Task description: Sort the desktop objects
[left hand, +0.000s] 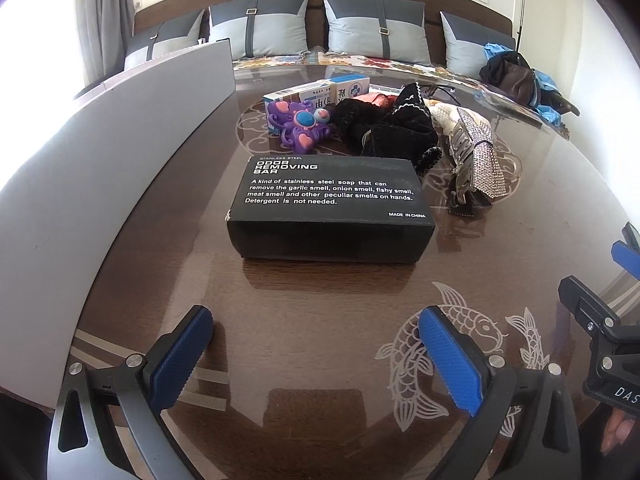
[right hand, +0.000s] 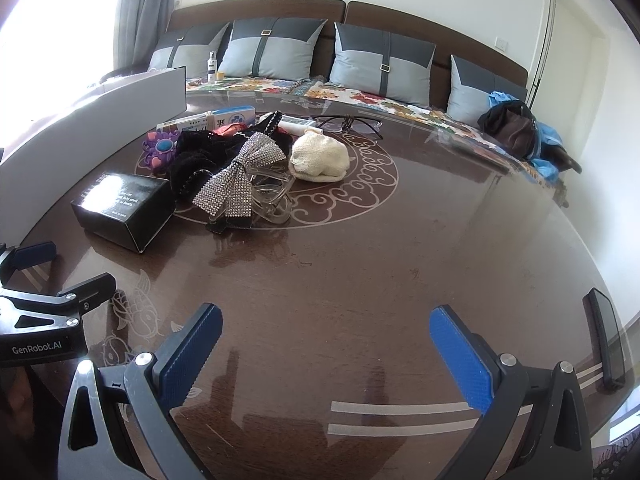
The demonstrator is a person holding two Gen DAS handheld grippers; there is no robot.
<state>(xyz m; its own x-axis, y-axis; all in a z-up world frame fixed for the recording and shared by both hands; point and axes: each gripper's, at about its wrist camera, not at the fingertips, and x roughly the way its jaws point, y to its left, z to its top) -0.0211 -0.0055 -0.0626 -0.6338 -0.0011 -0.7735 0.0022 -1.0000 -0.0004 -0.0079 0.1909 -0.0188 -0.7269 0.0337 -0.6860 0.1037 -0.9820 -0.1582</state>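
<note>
A: Left wrist view first: the left tongs stand wide apart with nothing between the pads, low over the table. Straight ahead of them, nearest of all, lies the black box.

B: And the right tongs?

A: Also wide and empty. Bare tabletop lies ahead of them; a phone lies off to their right, at the table edge.

B: What comes beyond the box?

A: The heap. Ahead and right of the left tongs, a rhinestone bow lies on a clear clip. Behind the box sits black cloth, with a purple toy to its left. Farther still are small cartons, a cream knit and glasses.

B: Any bin for sorting?

A: A grey tray runs along the left of the left tongs. I can't see inside it.

B: So how far along?

A: Barely begun, I'd judge. Everything in view lies jumbled together; nothing looks grouped. The box seems the likely first pick.
</note>
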